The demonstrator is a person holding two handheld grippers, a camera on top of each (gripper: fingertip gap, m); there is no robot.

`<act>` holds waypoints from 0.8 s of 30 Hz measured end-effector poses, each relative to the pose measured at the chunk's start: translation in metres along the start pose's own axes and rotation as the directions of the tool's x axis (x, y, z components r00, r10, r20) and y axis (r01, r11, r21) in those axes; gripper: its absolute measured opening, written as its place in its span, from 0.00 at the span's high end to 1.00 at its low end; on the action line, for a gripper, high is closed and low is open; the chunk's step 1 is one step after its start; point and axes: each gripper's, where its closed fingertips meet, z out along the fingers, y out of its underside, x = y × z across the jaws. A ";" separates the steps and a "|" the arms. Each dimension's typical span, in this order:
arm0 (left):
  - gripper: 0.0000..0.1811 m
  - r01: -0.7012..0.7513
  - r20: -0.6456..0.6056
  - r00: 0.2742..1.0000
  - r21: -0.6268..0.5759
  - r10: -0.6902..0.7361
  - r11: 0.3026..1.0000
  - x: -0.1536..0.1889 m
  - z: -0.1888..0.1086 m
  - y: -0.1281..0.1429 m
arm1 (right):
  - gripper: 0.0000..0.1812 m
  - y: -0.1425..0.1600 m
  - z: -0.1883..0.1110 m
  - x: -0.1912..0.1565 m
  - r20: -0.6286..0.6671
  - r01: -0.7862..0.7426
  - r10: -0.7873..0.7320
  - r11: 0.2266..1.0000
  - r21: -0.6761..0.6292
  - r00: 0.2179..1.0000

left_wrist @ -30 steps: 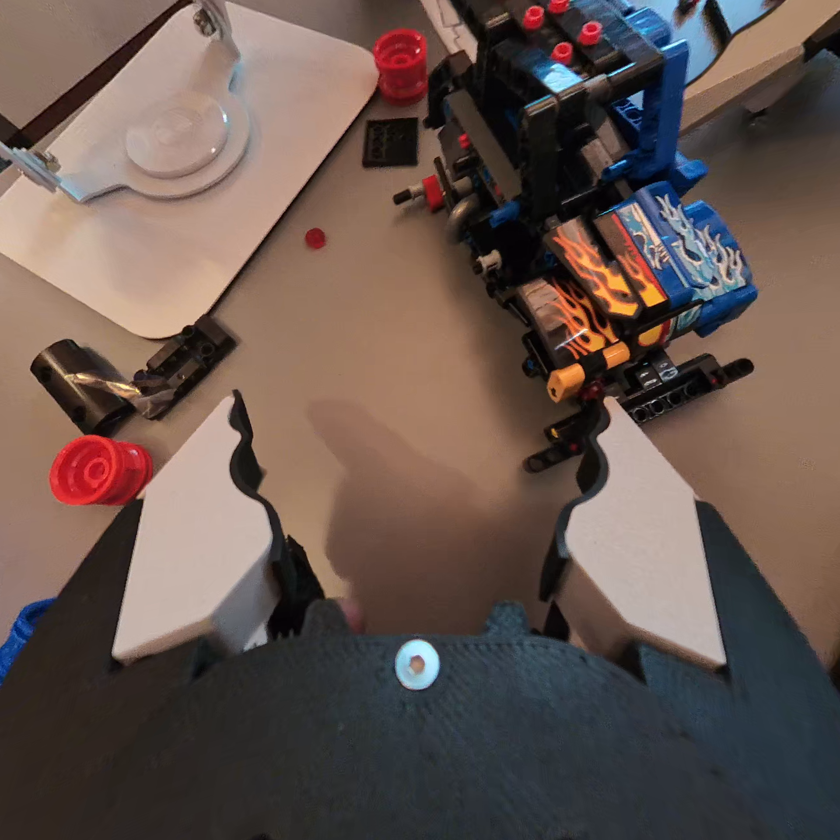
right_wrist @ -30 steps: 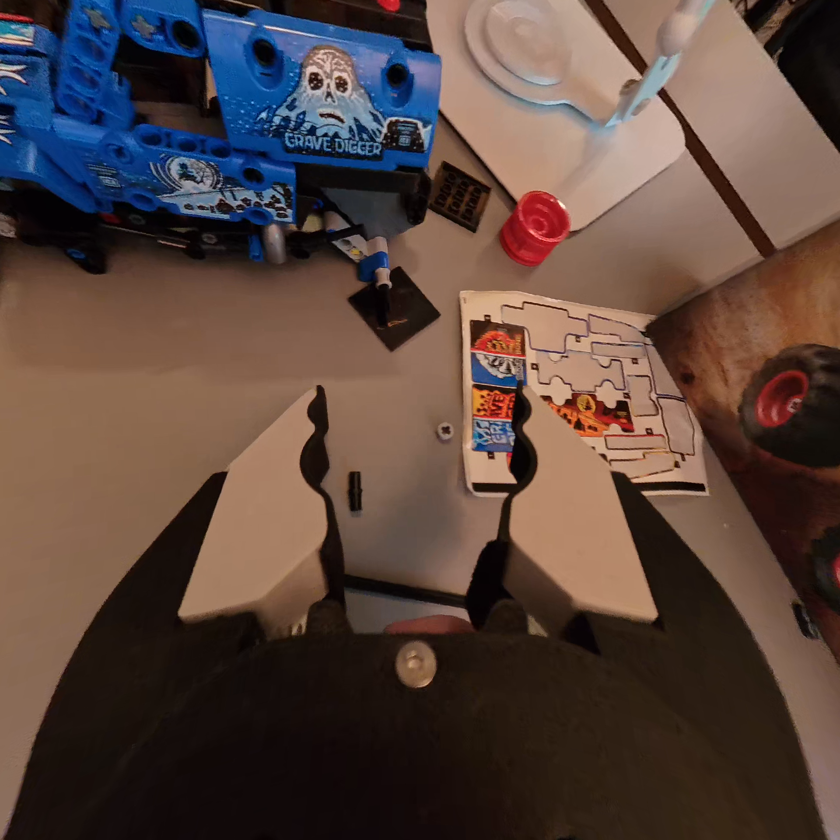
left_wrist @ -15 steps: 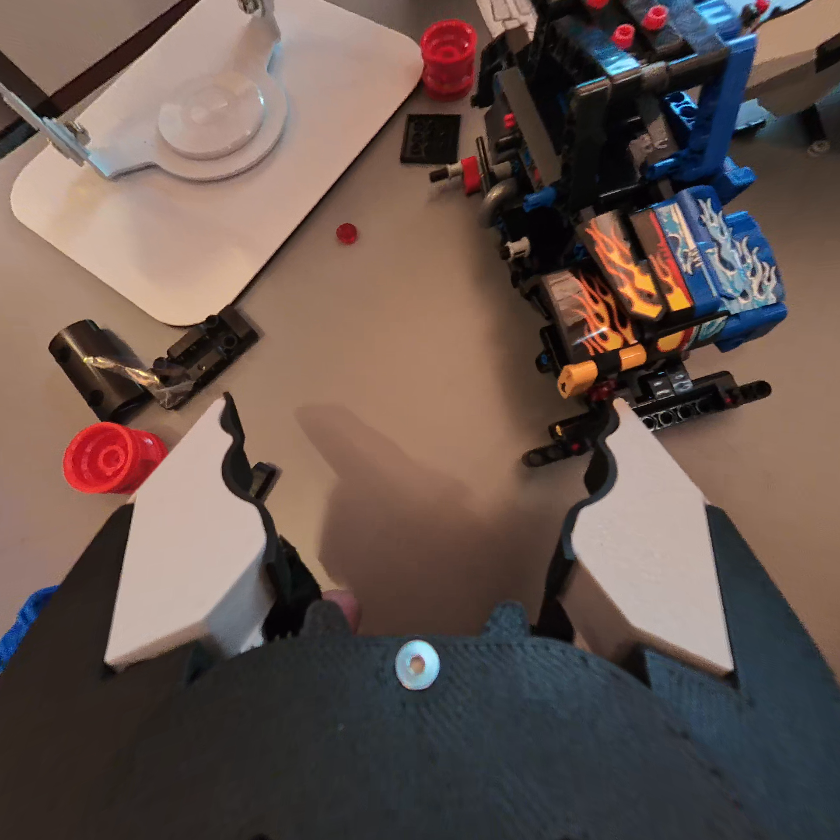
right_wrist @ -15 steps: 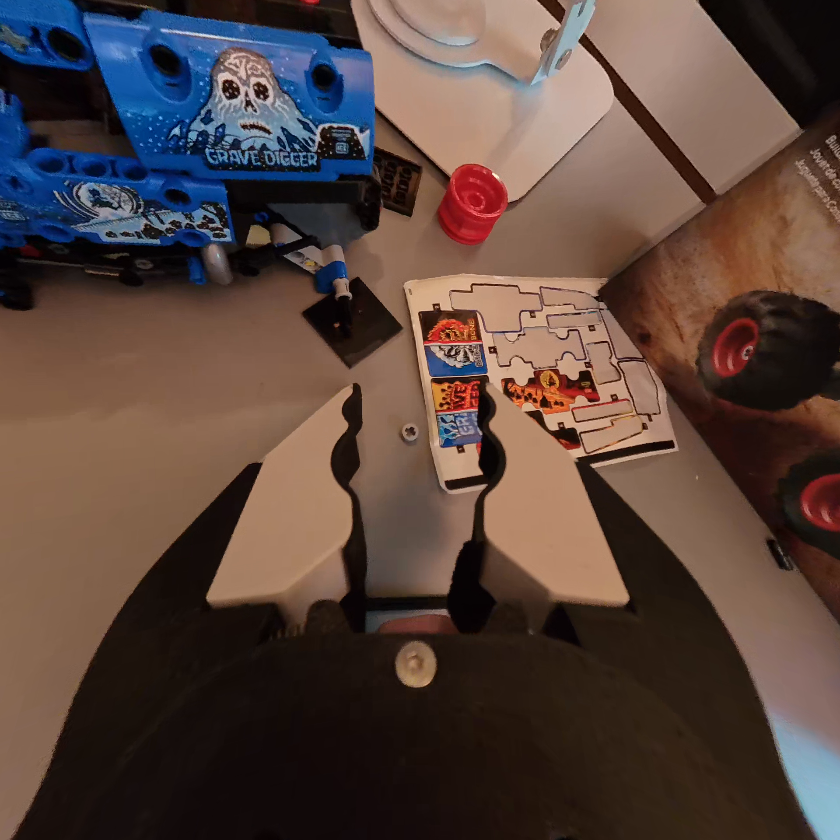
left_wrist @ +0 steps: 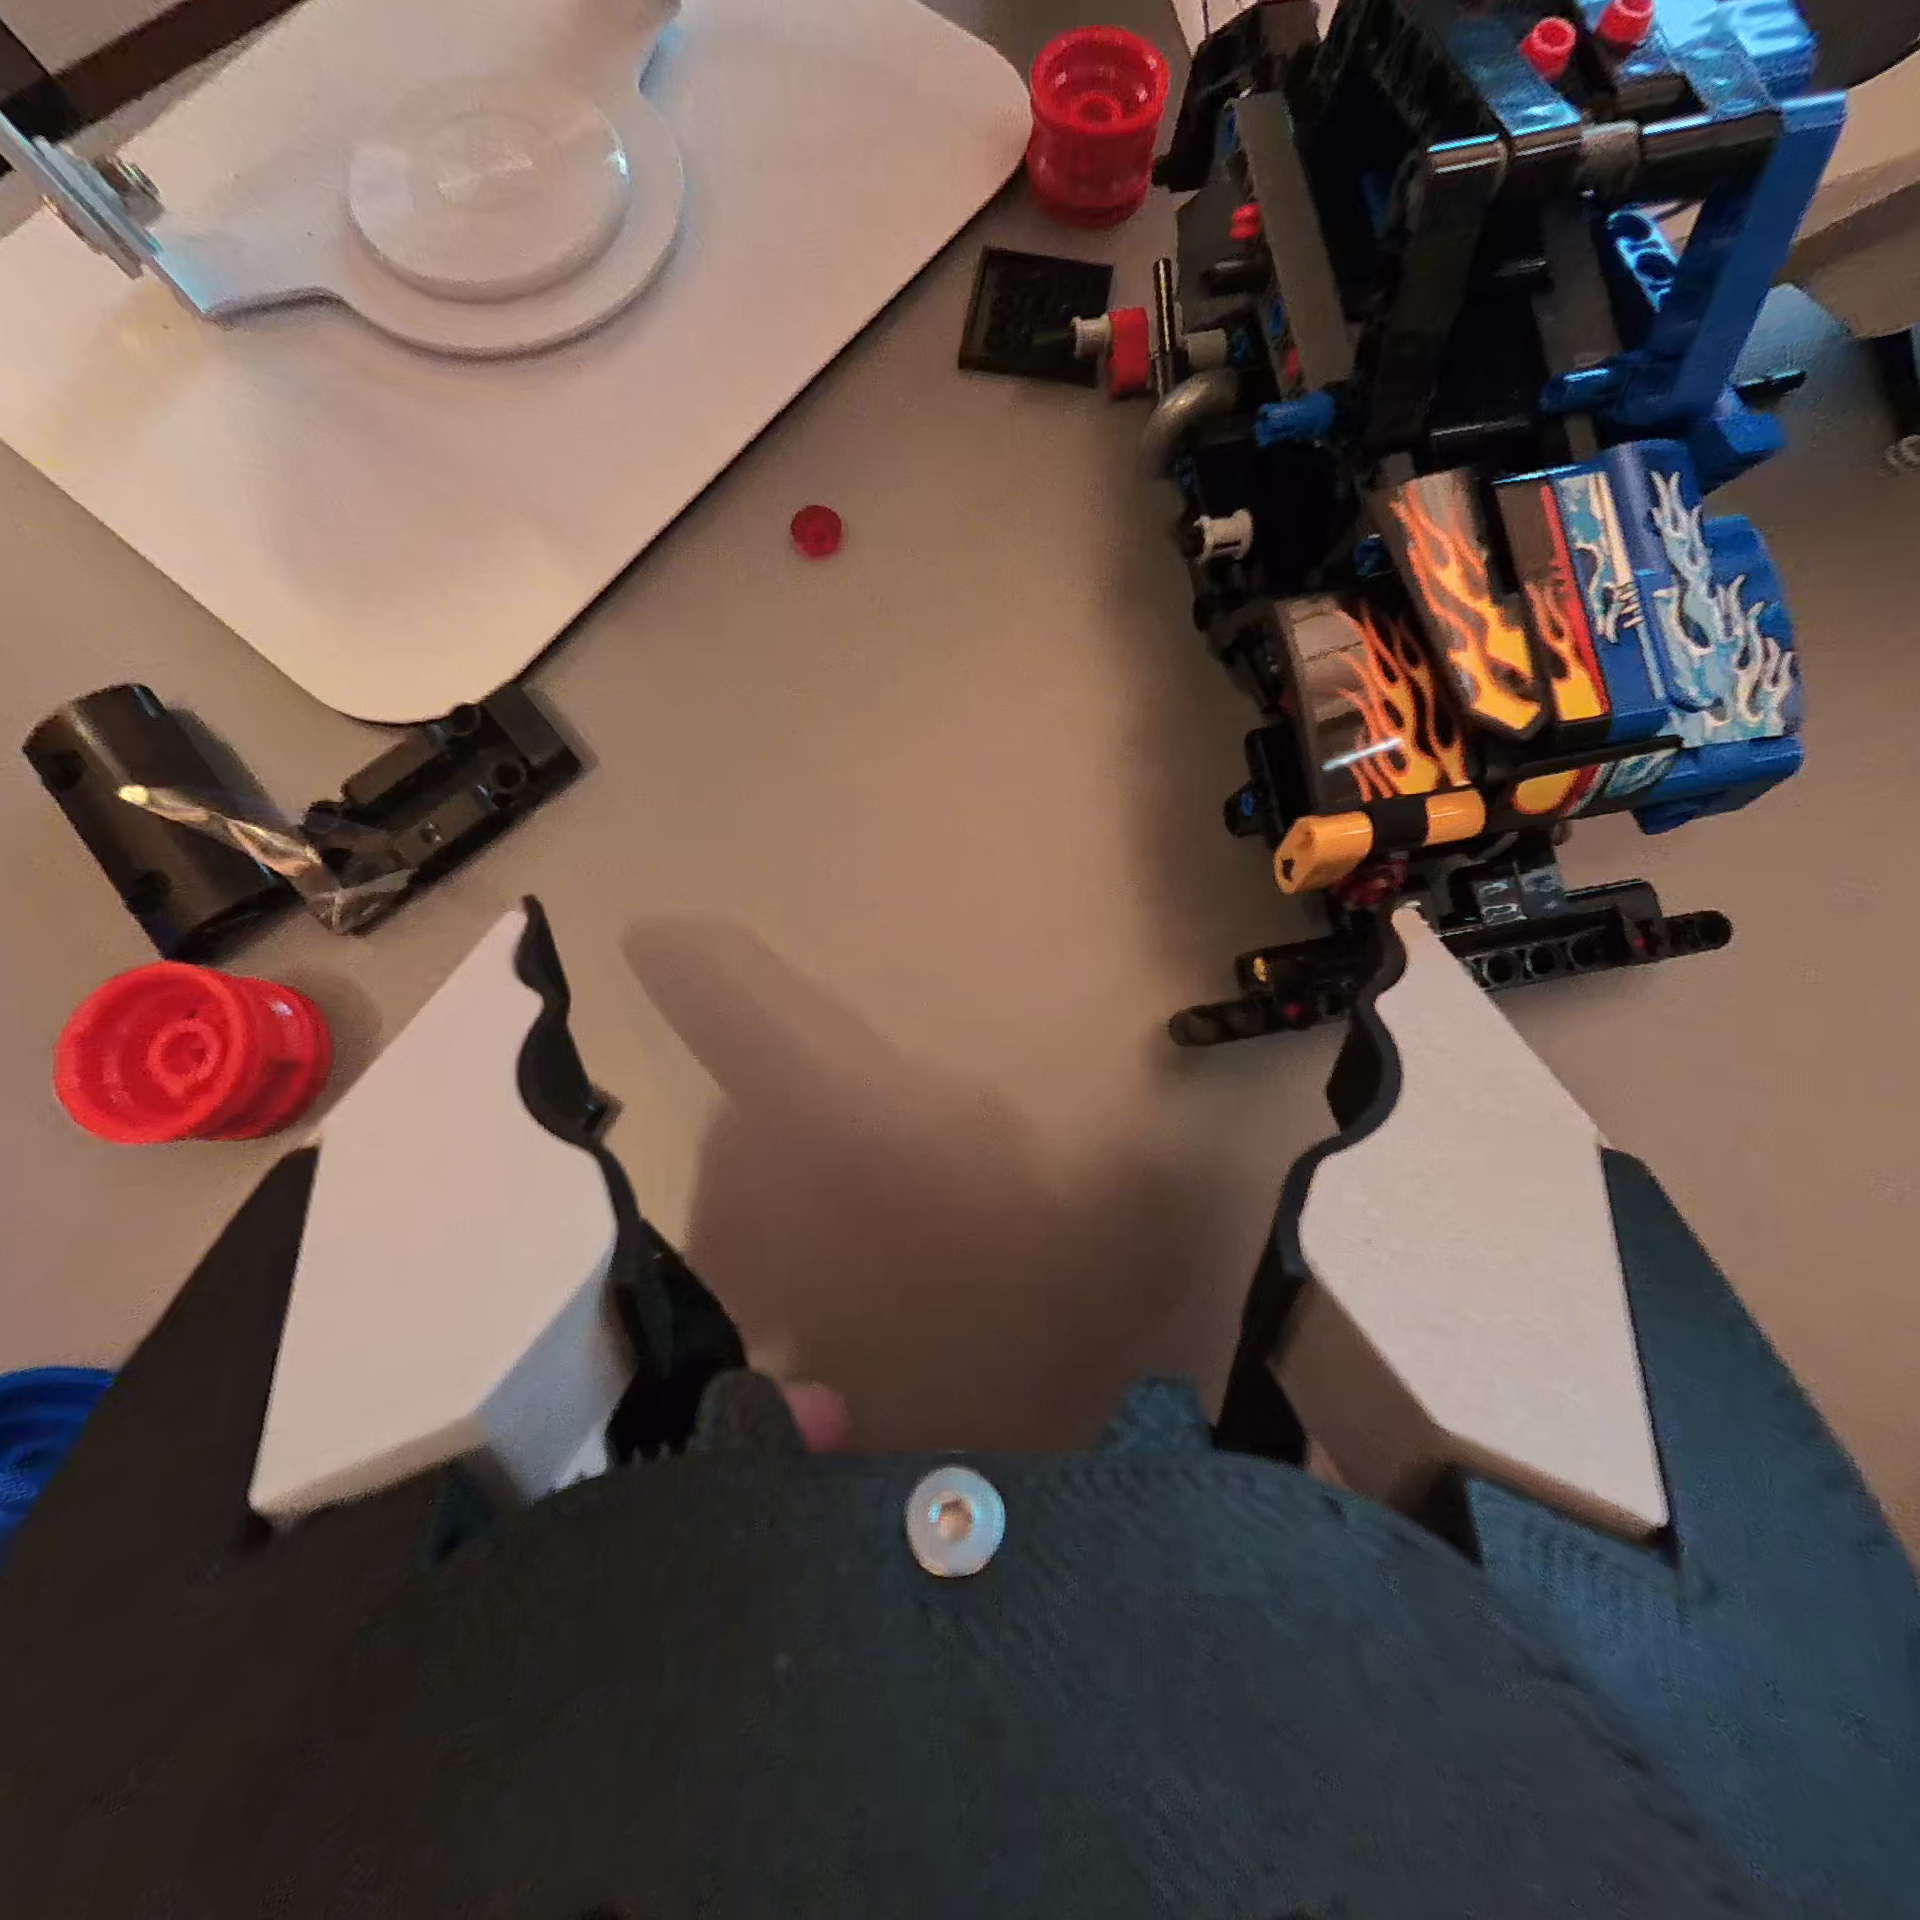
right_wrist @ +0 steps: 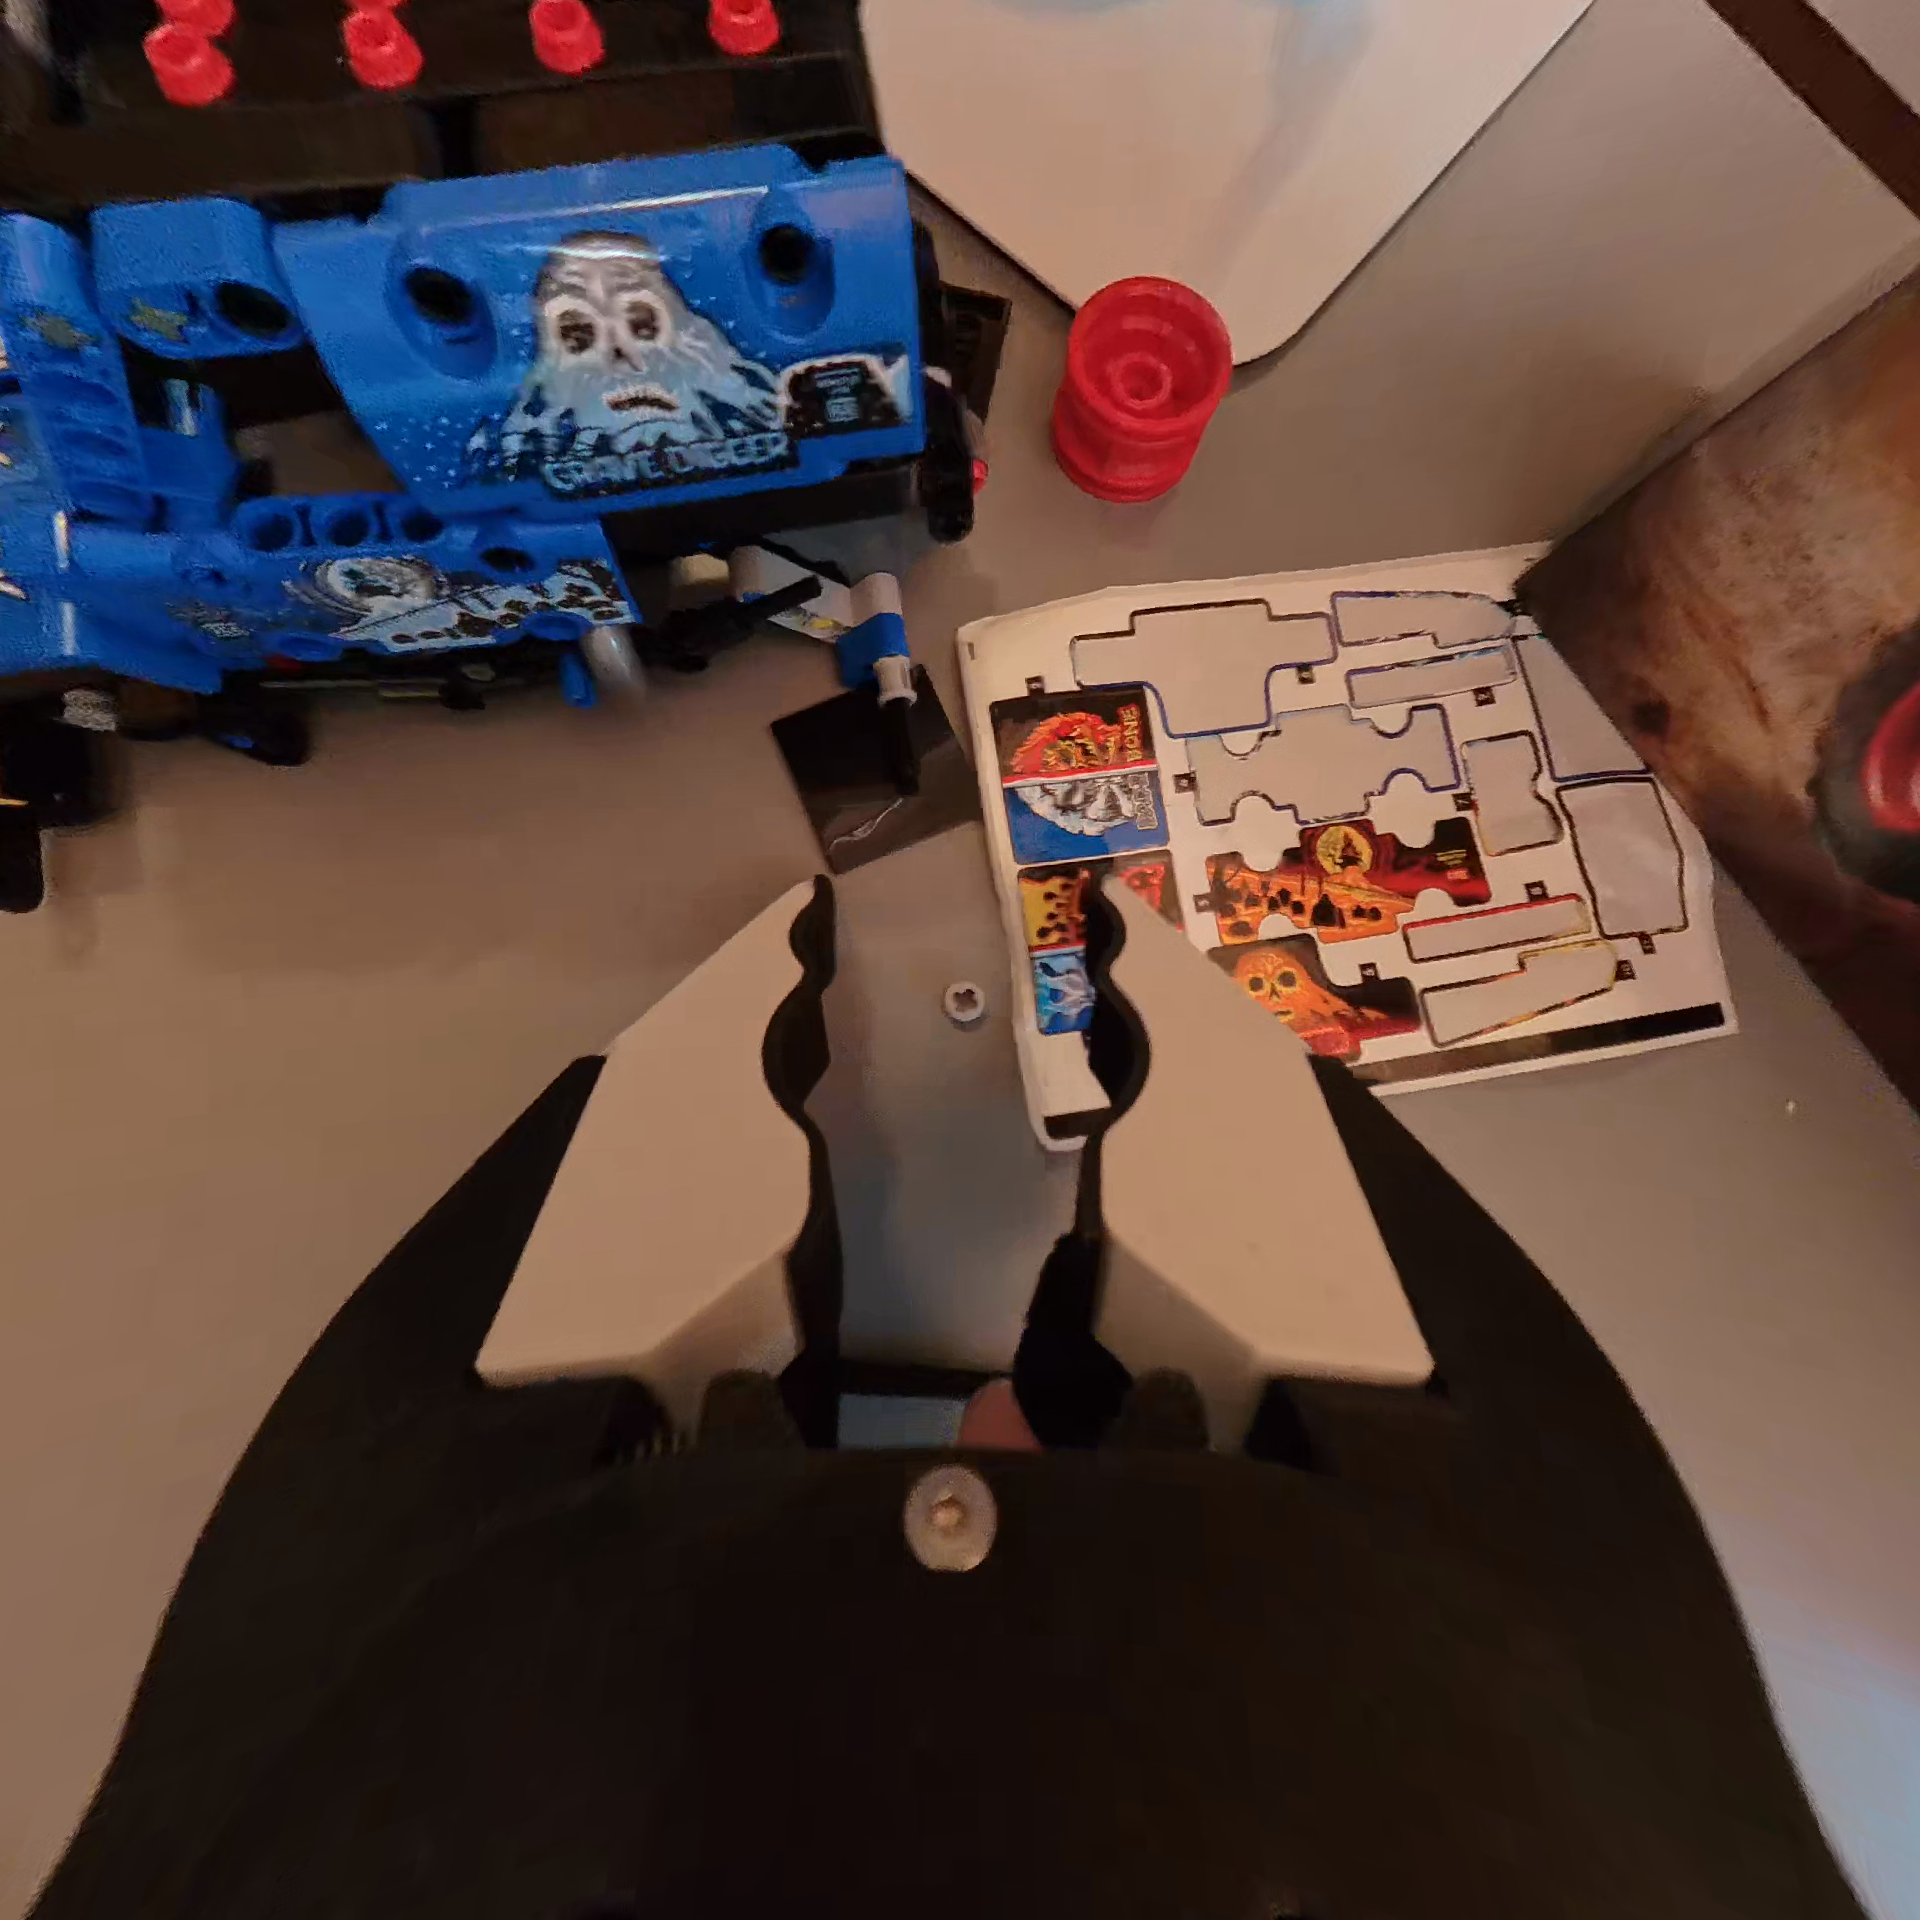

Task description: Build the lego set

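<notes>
The blue and black lego truck [left_wrist: 1507, 520] with flame stickers stands at the upper right of the left wrist view. My left gripper [left_wrist: 961, 920] is wide open and empty over bare table, its right fingertip close to the truck's black front beam [left_wrist: 1455, 966]. In the right wrist view the truck's blue skull panel [right_wrist: 623, 343] is at the upper left. My right gripper [right_wrist: 964, 904] is partly open and empty, with a small grey bush [right_wrist: 964, 1003] on the table between its fingers. Its right finger overlaps the sticker sheet [right_wrist: 1351, 831].
Red wheel hubs lie by the truck [left_wrist: 1096, 125] and at the left [left_wrist: 187, 1049]; one shows in the right wrist view [right_wrist: 1143, 384]. A black cylinder [left_wrist: 135, 810], a black piece [left_wrist: 447, 769], a red stud [left_wrist: 816, 530], a white stand base [left_wrist: 468, 416], a black tile [right_wrist: 873, 779] and the box [right_wrist: 1766, 675] lie around. From my left tips it is roughly 4 cm to the black piece [left_wrist: 447, 769]; from my right, 25 cm.
My right gripper moved forward toward the truck and sticker sheet and its fingers narrowed; the small black pin seen between them is out of sight. My left gripper shifted slightly left, still wide open.
</notes>
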 end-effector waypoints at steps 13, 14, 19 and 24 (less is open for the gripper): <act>0.22 0.186 0.071 0.980 -0.010 -0.185 0.983 -0.019 0.002 0.005 | 0.56 -0.004 0.006 0.012 -0.015 -0.095 0.098 0.986 0.134 0.995; 0.24 0.198 0.069 0.978 -0.011 -0.197 0.980 -0.018 0.002 0.006 | 0.54 -0.003 0.006 0.014 -0.018 -0.105 0.108 0.986 0.131 0.994; 0.28 0.232 0.042 0.972 -0.014 -0.231 0.973 -0.013 0.002 0.007 | 0.51 -0.002 0.007 0.016 -0.020 -0.118 0.121 0.985 0.127 0.992; 0.25 0.238 0.055 0.970 -0.018 -0.237 0.971 -0.016 0.002 0.009 | 0.51 -0.002 0.007 0.016 -0.021 -0.117 0.121 0.985 0.127 0.992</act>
